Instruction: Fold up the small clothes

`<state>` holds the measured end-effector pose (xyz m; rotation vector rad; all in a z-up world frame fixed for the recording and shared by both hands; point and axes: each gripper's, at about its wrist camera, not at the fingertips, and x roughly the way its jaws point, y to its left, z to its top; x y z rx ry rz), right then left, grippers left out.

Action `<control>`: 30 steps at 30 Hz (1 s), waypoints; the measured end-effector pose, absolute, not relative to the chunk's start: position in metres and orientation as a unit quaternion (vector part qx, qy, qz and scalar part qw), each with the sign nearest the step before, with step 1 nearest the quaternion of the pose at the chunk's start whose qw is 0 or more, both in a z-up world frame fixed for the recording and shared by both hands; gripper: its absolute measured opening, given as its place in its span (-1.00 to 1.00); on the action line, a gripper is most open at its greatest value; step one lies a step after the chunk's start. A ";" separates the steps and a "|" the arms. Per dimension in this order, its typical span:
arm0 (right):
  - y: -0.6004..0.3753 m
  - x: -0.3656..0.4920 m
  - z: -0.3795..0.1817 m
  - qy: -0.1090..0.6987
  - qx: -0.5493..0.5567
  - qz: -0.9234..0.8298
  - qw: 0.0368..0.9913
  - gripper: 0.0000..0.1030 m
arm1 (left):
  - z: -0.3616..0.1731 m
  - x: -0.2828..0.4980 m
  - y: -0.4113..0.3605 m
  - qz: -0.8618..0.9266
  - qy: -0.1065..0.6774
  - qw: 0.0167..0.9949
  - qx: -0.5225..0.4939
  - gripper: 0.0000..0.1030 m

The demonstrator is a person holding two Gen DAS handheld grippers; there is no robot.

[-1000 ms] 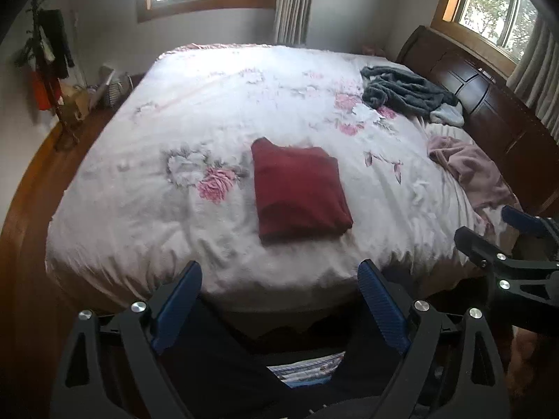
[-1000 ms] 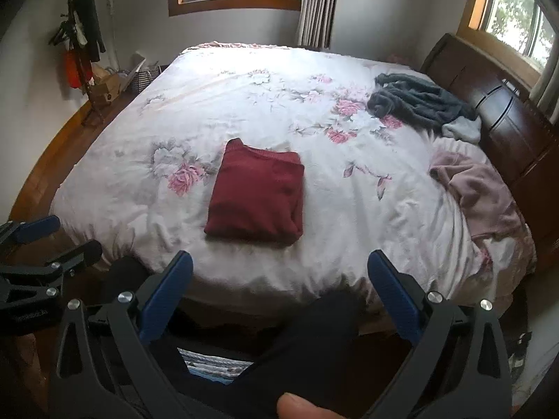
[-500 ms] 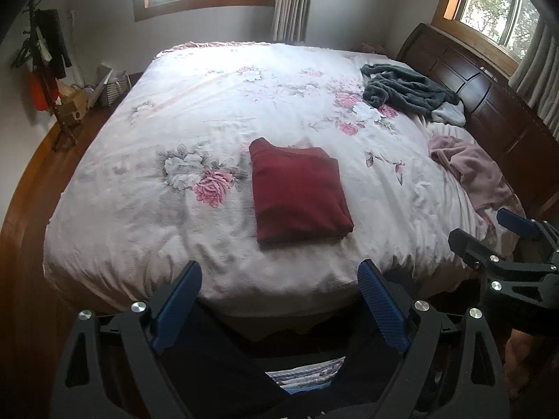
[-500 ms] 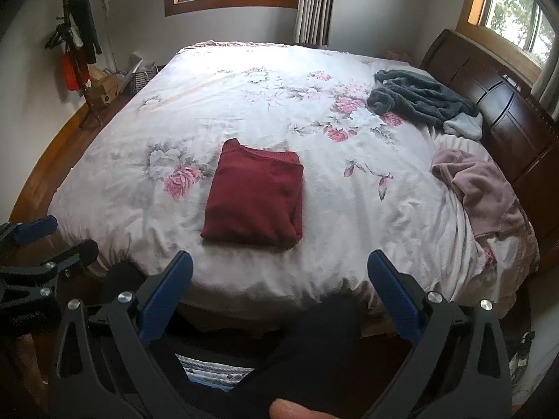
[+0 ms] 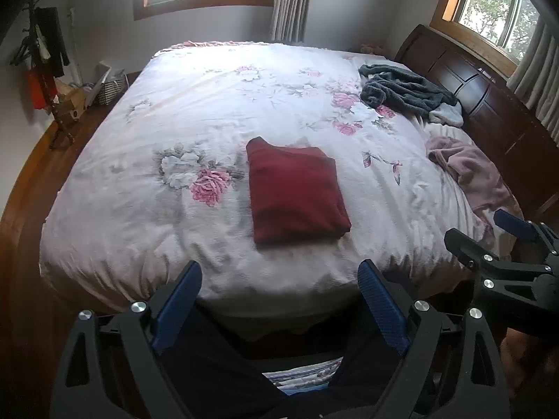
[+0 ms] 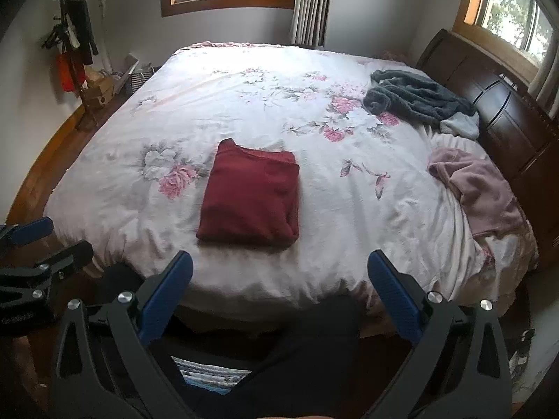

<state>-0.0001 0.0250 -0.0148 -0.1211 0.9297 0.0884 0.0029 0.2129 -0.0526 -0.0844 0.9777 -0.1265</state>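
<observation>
Your folded maroon sweater [image 5: 297,193] lies flat on the floral bedspread [image 5: 195,122], near the bed's foot edge closest to you and roughly midway along that edge. Its long axis runs from the foot edge toward the far side of the bed, with the ribbed neckline end pointing away from you. Your left gripper [image 5: 279,300] hangs off the foot edge, jaws spread wide and holding nothing. Your right gripper [image 6: 279,289] is likewise wide open and empty, beside the left one. A grey fleece garment [image 5: 405,90] and a pink garment [image 5: 468,171] lie crumpled by the headboard [image 5: 496,104] edge. Compared with a second ago, both grippers have drawn back slightly and the sweater has not shifted.
</observation>
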 end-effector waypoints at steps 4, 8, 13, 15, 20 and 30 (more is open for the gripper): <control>0.024 0.001 -0.017 0.451 -0.055 0.044 0.890 0.93 | -0.053 0.003 0.213 -0.061 0.471 0.879 -0.040 0.77; 0.024 0.002 -0.017 0.450 -0.052 0.047 0.890 0.93 | -0.053 0.003 0.212 -0.062 0.472 0.879 -0.040 0.77; 0.025 0.003 -0.018 0.450 -0.051 0.049 0.890 0.93 | -0.055 0.001 0.207 -0.063 0.477 0.876 -0.036 0.77; 0.024 0.004 -0.020 0.452 -0.046 0.049 0.889 0.93 | -0.053 0.001 0.205 -0.062 0.476 0.877 -0.031 0.77; 0.024 0.005 -0.022 0.454 -0.044 0.049 0.889 0.93 | -0.053 0.001 0.206 -0.059 0.474 0.878 -0.035 0.77; 0.023 0.005 -0.022 0.454 -0.044 0.049 0.888 0.93 | -0.053 0.001 0.205 -0.059 0.474 0.878 -0.036 0.77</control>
